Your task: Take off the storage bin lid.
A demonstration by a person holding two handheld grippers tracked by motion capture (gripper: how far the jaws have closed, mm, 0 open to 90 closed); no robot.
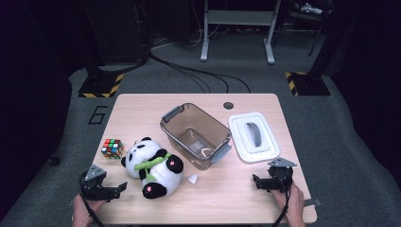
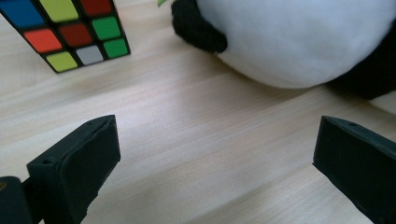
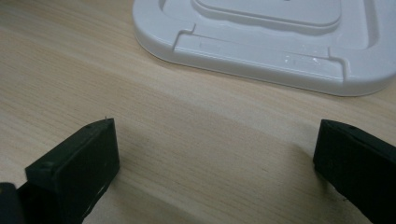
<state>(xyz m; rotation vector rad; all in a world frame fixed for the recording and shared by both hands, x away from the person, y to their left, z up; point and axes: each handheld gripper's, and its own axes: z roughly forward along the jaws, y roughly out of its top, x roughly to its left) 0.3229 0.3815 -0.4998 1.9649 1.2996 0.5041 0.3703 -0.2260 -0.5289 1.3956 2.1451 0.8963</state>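
A panda plush (image 1: 152, 167) holding a green stalk lies at the front left of the wooden table (image 1: 227, 194). To its left sits a colour cube (image 1: 112, 148). My left gripper (image 1: 111, 187) rests open near the front left corner. Ahead of its jaws (image 2: 215, 154) is bare wood, with the cube (image 2: 74, 35) and the plush (image 2: 299, 42) beyond. A clear brown bin (image 1: 196, 135) stands mid-table, and its white lid (image 1: 254, 137) lies flat to its right. My right gripper (image 1: 269, 179) sits open just in front of the lid (image 3: 261, 42), and its jaws (image 3: 215, 154) are empty.
A small white scrap (image 1: 192, 178) lies on the table in front of the bin. Inside the bin is a small pale item (image 1: 204, 152). A dark round hole (image 1: 228, 105) marks the table's far edge. Cables and stand legs cover the floor behind.
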